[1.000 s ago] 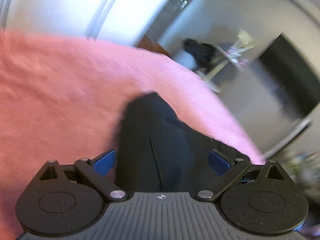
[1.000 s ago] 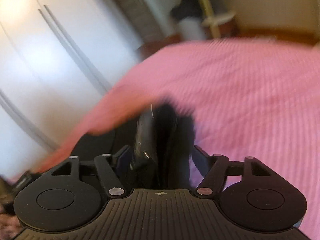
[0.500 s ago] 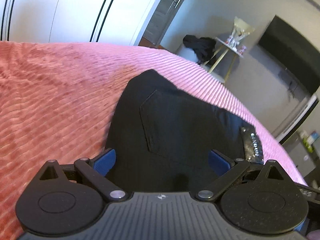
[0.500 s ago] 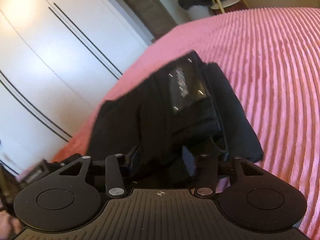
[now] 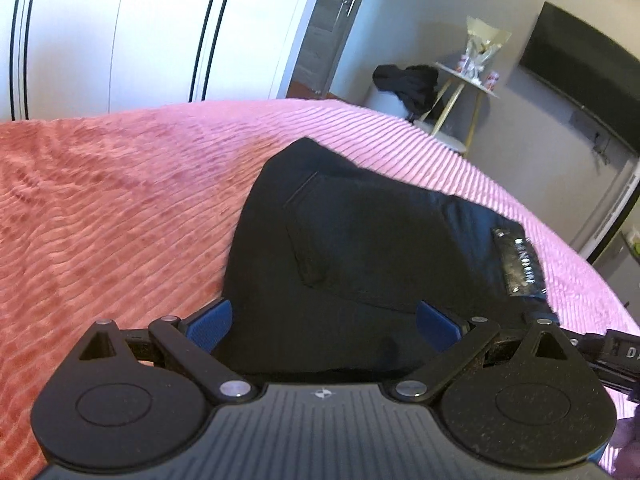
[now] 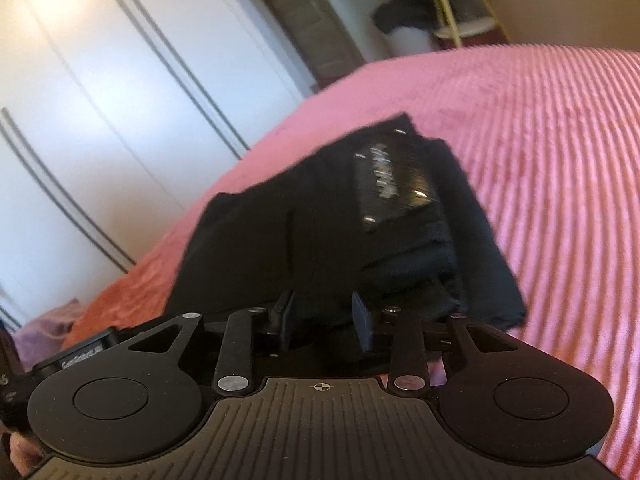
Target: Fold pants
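1. Left wrist view showed the bed (image 5: 100, 200) under a pink ribbed cover filling most of the lower frame; white wardrobe doors (image 5: 120, 32) stood beyond it.
2. Black pants (image 5: 360, 248) lay on the bed as a folded bundle, back pocket facing up, the near edge running under the tool.
3. Left gripper (image 5: 326, 322) had its jaws spread wide, blue pads either side of the bundle's near edge and not pressing on it.
4. Right wrist view: right gripper (image 6: 322, 320) had its jaws drawn partway in, a clear gap between the pads. The near edge of the pants (image 6: 320, 232) sat at that gap; whether cloth was pinched could not be told, since the frame was blurred there.
5. A shiny black label patch (image 6: 392, 176) sat on top of the bundle at the waistband end, with pale lettering too smeared to read.
6. A dark wall screen (image 5: 580, 76) hung on the grey wall at right.
7. A small round side table (image 5: 464, 80) with gold legs stood past the bed's far corner, dark clothing (image 5: 404, 80) heaped just beside it.
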### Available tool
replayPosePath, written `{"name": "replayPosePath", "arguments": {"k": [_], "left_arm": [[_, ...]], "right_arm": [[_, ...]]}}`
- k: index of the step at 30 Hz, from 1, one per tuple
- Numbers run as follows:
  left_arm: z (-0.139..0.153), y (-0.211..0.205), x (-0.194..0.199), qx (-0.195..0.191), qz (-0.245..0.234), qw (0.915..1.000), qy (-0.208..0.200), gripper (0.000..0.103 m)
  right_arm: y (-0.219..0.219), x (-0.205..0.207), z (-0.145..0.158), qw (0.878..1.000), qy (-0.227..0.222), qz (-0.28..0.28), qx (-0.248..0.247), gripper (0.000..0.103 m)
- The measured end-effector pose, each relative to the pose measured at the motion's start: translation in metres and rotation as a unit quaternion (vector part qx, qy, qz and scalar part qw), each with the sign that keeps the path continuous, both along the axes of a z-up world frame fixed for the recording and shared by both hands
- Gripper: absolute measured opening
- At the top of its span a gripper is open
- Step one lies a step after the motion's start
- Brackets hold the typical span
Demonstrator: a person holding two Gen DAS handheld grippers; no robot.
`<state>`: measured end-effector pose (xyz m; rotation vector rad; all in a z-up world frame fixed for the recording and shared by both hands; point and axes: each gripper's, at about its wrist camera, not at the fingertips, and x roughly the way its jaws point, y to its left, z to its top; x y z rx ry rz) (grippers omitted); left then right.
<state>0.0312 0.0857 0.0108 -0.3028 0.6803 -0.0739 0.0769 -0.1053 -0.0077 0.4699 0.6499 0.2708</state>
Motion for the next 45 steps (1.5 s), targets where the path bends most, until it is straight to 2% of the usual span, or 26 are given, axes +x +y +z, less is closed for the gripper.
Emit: {"name": "replayPosePath", "arguments": {"k": [5,9,14,17,18,19,21,22,28,30,32,33,35,36,39,42,45], "left_arm": [[0.005,-0.006,-0.001,0.009,-0.006,0.9996,-0.027,0.099],[-0.01,-0.005,0.008,0.013,-0.004,0.9999,-0.006,0.099],[-0.023,-0.01,0.016,0.062,-0.007,0.998,0.007,0.099],[-0.036,-0.014,0.022,0.097,-0.013,0.9948,0.028,0.099],[-0.039,-0.012,0.024,0.088,-0.011,0.9955,0.034,0.099],[-0.042,-0.006,0.027,0.06,-0.006,0.997,0.048,0.099],[-0.052,0.012,0.03,-0.025,0.015,0.9965,0.078,0.099],[-0.053,0.016,0.029,-0.036,0.015,0.9963,0.077,0.099],[-0.038,-0.007,0.004,0.047,0.013,0.9973,0.055,0.099],[-0.034,-0.01,-0.002,0.054,0.013,0.997,0.054,0.099],[-0.032,-0.011,-0.007,0.06,0.01,0.9963,0.061,0.099],[-0.032,-0.013,-0.009,0.066,0.005,0.9957,0.066,0.099],[-0.034,-0.024,-0.011,0.099,-0.011,0.9906,0.093,0.099],[-0.036,-0.029,-0.012,0.109,-0.026,0.9885,0.102,0.099],[-0.032,-0.047,-0.026,0.164,-0.053,0.9809,0.091,0.099],[-0.025,-0.05,-0.038,0.163,-0.057,0.9808,0.09,0.099],[-0.018,-0.044,-0.045,0.155,-0.034,0.9821,0.101,0.099]], "right_arm": [[0.009,0.011,-0.006,1.0,-0.001,-0.012,-0.023,0.036],[0.01,0.018,-0.02,0.999,0.012,0.002,-0.046,0.032],[0.017,0.015,-0.03,0.996,-0.005,0.022,-0.085,0.03],[0.02,0.011,-0.032,0.994,-0.013,0.031,-0.102,0.03],[0.02,0.011,-0.033,0.994,-0.014,0.031,-0.101,0.03],[0.019,0.01,-0.033,0.995,-0.015,0.031,-0.098,0.03],[0.016,0.008,-0.032,0.995,-0.018,0.031,-0.093,0.03],[0.016,0.006,-0.032,0.995,-0.019,0.031,-0.093,0.03],[0.023,-0.02,-0.025,0.99,-0.012,0.038,-0.138,0.036],[0.022,-0.027,-0.024,0.99,-0.001,0.035,-0.136,0.045],[0.019,-0.03,-0.026,0.988,0.034,0.002,-0.15,0.066],[0.016,-0.032,-0.027,0.987,0.043,-0.01,-0.154,0.063],[0.011,-0.036,-0.024,0.989,0.044,-0.016,-0.138,0.063],[0.01,-0.038,-0.022,0.99,0.042,-0.016,-0.134,0.069],[0.016,-0.047,-0.017,0.988,0.037,-0.008,-0.149,0.085],[0.027,-0.053,-0.015,0.985,0.051,0.002,-0.166,0.098],[0.032,-0.057,-0.014,0.984,0.075,0.006,-0.161,0.102]]}}
